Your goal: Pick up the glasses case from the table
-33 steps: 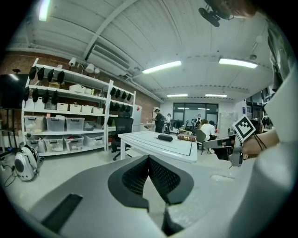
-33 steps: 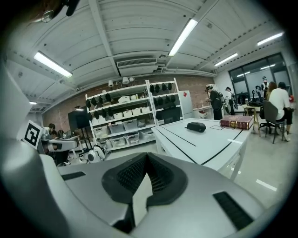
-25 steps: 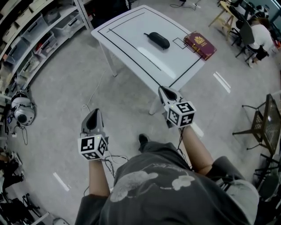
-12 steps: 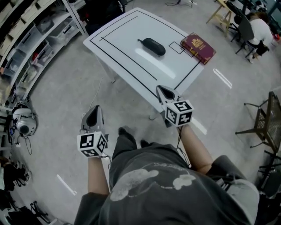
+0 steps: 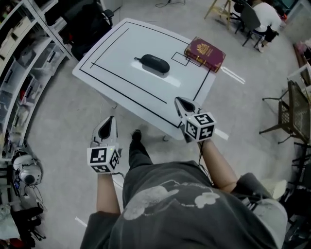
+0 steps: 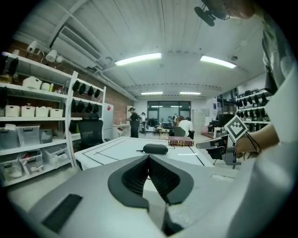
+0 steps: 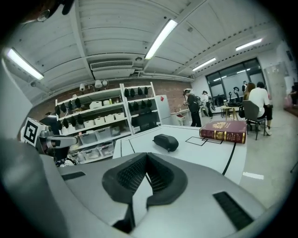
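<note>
The black glasses case (image 5: pixel 154 63) lies on the white table (image 5: pixel 121 87), inside its black outline and towards the far side. In the left gripper view the glasses case (image 6: pixel 155 148) is straight ahead; in the right gripper view the glasses case (image 7: pixel 166 142) is ahead and slightly right. My left gripper (image 5: pixel 108 119) hangs over the floor short of the table's near edge, jaws shut and empty (image 6: pixel 149 157). My right gripper (image 5: pixel 179 100) reaches just over the near edge, its jaws (image 7: pixel 146 156) together with nothing between them. Both are well short of the case.
A dark red book (image 5: pixel 204 53) lies at the table's far right corner, beside a small marked square. Shelving with bins (image 5: pixel 29 53) lines the left side, with a black office chair (image 5: pixel 87 24) behind the table. A metal chair (image 5: pixel 291 112) stands at the right. People sit at desks (image 5: pixel 262 14) beyond.
I have walked towards the table, which now lies closer under both grippers. The right gripper has come over the near edge. Both jaws stay shut, and the case has not moved.
</note>
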The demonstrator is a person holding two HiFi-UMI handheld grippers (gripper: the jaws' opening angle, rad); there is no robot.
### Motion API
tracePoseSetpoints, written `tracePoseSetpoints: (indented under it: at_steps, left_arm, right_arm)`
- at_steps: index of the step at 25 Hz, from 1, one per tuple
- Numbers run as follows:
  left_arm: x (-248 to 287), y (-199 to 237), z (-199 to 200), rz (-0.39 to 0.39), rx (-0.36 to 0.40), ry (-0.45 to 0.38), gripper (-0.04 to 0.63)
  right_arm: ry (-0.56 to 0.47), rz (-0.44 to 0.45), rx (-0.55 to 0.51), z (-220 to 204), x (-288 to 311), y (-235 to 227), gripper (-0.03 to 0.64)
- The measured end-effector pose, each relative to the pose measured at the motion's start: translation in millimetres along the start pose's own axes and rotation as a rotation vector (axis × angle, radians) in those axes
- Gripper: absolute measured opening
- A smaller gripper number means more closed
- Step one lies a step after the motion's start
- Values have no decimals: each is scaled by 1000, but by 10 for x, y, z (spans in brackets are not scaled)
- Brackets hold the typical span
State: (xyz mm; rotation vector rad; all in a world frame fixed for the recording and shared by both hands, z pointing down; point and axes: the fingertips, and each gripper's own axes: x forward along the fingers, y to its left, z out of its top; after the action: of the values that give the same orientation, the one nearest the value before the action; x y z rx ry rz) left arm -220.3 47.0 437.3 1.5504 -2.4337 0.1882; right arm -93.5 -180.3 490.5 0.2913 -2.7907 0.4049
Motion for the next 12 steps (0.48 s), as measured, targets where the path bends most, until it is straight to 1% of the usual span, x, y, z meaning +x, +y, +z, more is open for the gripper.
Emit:
tracePoseSetpoints:
  at_steps: [4, 6, 9, 12]
  left_arm:
    - [589, 199, 134, -126, 9, -9, 3]
    - [864, 230, 206, -203, 15, -8, 2]
    - [1261, 255, 318, -321, 43, 5, 2]
    - [1594, 303, 415, -400, 77, 24, 3]
  right_arm:
    - [-7, -108, 25, 95, 220, -196, 0]
    - [-4, -168, 42, 130, 280, -284, 0]
    - [-18, -256, 72, 260, 372, -407, 0]
    - [-33, -316, 91, 387, 490, -499, 0]
